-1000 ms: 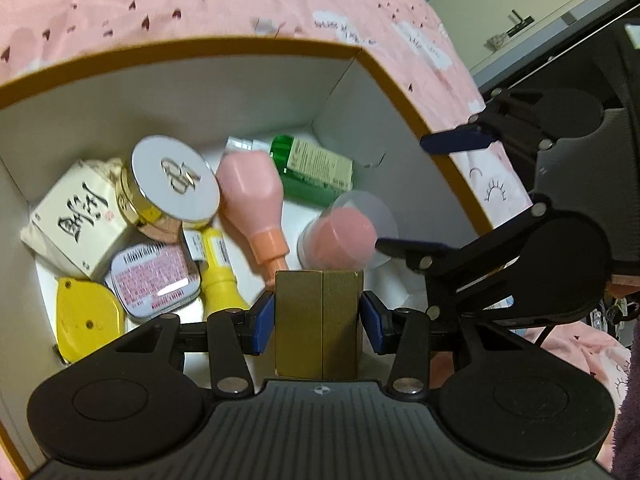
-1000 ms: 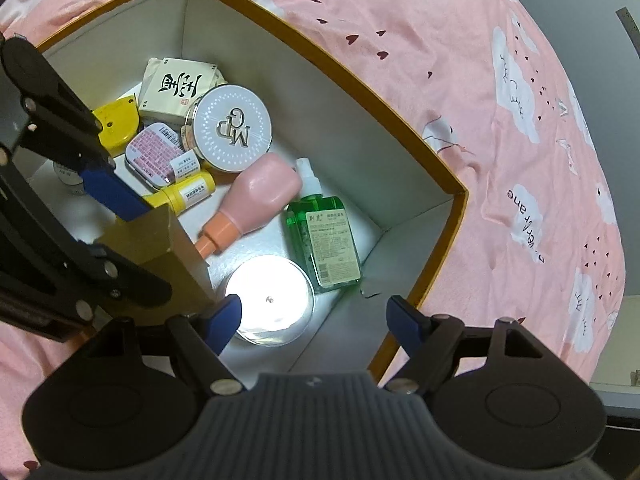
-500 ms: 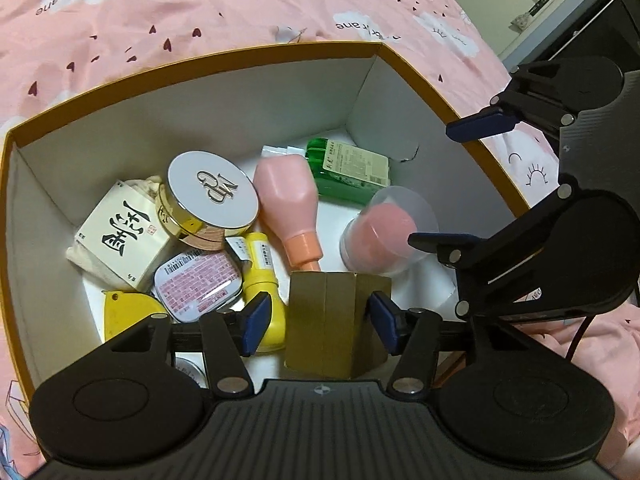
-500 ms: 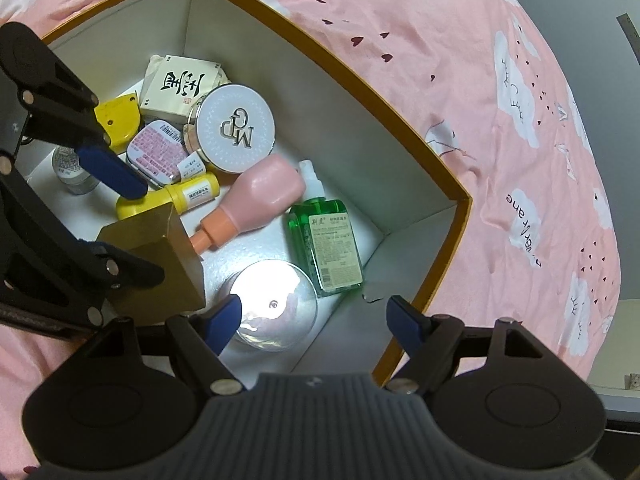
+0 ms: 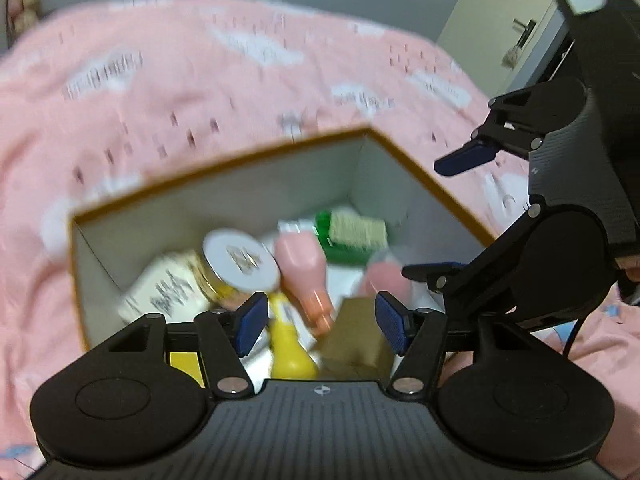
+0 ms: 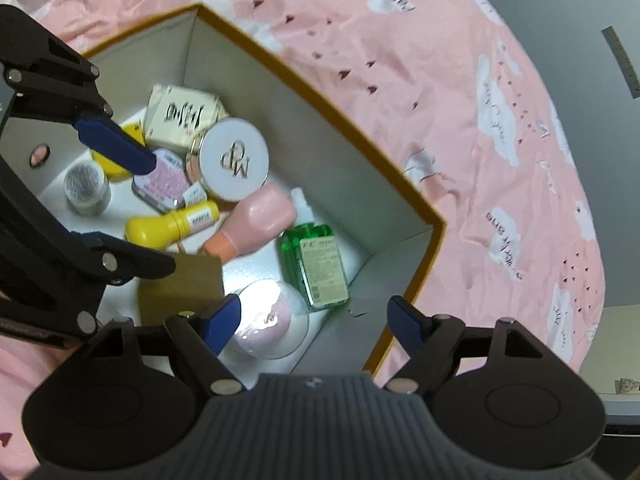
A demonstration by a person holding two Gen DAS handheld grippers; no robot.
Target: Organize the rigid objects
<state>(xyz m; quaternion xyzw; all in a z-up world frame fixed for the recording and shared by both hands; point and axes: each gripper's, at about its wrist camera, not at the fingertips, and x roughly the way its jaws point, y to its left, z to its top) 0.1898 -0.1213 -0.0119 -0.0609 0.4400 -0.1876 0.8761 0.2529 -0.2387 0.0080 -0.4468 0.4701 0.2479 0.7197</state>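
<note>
A white box with an orange rim (image 5: 248, 152) (image 6: 320, 92) lies on the pink bedspread. A gold box (image 5: 356, 338) (image 6: 182, 290) lies inside near the front. My left gripper (image 5: 318, 322) is open above it, its pads apart from the gold box; it also shows in the right wrist view (image 6: 132, 208). My right gripper (image 6: 314, 320) is open and empty over the box's right corner; it also shows in the left wrist view (image 5: 448, 216). Inside also lie a pink bottle (image 6: 256, 224), a green bottle (image 6: 316, 264), a yellow bottle (image 6: 168, 228) and a round white compact (image 6: 234, 164).
Also in the box: a cream carton (image 6: 180, 116), a pink tin (image 6: 164, 180), a clear dome with a pink puff (image 6: 268, 320), a small silver jar (image 6: 84, 188), a yellow case (image 6: 120, 148). The pink bedspread (image 6: 460, 100) surrounds the box. A cabinet (image 5: 500, 20) stands at the far right.
My left gripper has opened and let go of the gold box, which now lies in the box. The left gripper has pulled up and back. The right gripper stays open.
</note>
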